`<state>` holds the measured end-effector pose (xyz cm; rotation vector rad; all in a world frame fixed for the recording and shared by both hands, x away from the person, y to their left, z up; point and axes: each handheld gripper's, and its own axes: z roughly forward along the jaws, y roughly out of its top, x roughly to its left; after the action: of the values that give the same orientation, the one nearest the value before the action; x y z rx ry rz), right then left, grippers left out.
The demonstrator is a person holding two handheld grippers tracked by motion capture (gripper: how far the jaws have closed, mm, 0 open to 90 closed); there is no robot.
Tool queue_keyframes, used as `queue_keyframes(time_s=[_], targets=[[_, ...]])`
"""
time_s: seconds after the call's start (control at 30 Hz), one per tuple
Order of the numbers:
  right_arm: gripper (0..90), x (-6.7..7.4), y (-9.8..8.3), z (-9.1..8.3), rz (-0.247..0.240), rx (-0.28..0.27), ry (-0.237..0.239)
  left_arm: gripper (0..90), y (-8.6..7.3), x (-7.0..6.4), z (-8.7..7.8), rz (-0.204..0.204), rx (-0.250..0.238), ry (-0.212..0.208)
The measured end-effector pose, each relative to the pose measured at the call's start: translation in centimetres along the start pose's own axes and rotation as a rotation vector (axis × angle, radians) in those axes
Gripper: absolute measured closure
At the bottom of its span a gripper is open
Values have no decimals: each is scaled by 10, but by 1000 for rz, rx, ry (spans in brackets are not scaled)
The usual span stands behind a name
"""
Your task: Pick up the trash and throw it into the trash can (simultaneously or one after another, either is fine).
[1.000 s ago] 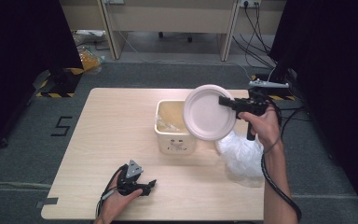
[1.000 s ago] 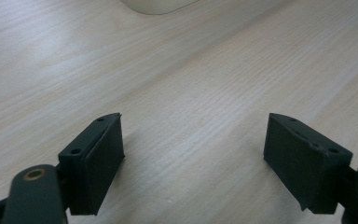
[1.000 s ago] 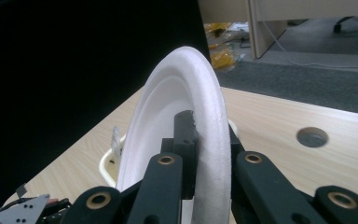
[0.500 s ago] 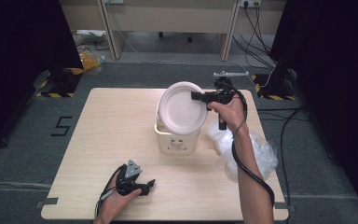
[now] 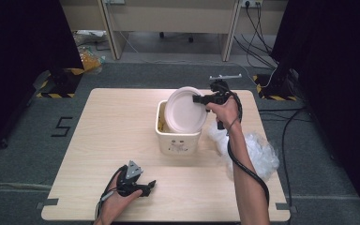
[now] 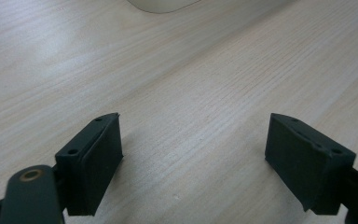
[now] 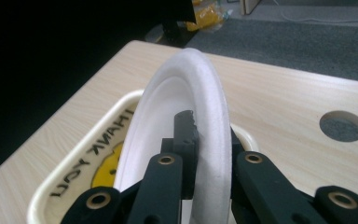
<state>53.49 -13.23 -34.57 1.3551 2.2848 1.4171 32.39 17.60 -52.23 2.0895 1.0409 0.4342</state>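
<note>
The right gripper point(image 5: 198, 99) pinches the rim of a white foam plate point(image 5: 184, 109), its two black jaws closed on either side of the edge, as the right gripper view shows from close behind with the plate point(image 7: 200, 116) standing on edge. The plate is held upright and tilted over the open top of a cream-coloured bin point(image 5: 178, 138) near the middle of the wooden table point(image 5: 108, 131); in the right gripper view the bin point(image 7: 74, 168) has printed lettering and a yellow patch on its inside. Just right of the bin, a crumpled clear plastic bag point(image 5: 258, 150) lies on the table beneath the person's right forearm. At the near edge, the left gripper point(image 5: 146, 186) rests low on the tabletop in the person's left hand point(image 5: 117, 199), well apart from the bin; the left gripper view shows its jaws spread wide with nothing but bare wood point(image 6: 191, 93) between them. A round cable hole point(image 7: 342, 126) pierces the tabletop beyond the plate.
</note>
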Motion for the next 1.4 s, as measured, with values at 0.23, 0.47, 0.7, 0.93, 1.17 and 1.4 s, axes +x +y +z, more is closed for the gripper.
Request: queue_keyframes(time_s=[0.23,0.47,0.7,0.93,1.17,1.4], targets=[[825,0,-11,16,-3,34,23,180,0,0,0,3,1,2],[694,5,-8,9,-17,15,2,179,0,0,0,1,1,1],[806,9,-8,-2,-68,14,6,177,0,0,0,2,3,1],[829,20,-13,7,-124,42,-18,178,0,0,0,1,3,0],[844,22,-23,24,-144,83,-48,178,0,0,0,2,1,1],[753,18,-21,12,-117,43,-45,177,0,0,0,3,3,2]])
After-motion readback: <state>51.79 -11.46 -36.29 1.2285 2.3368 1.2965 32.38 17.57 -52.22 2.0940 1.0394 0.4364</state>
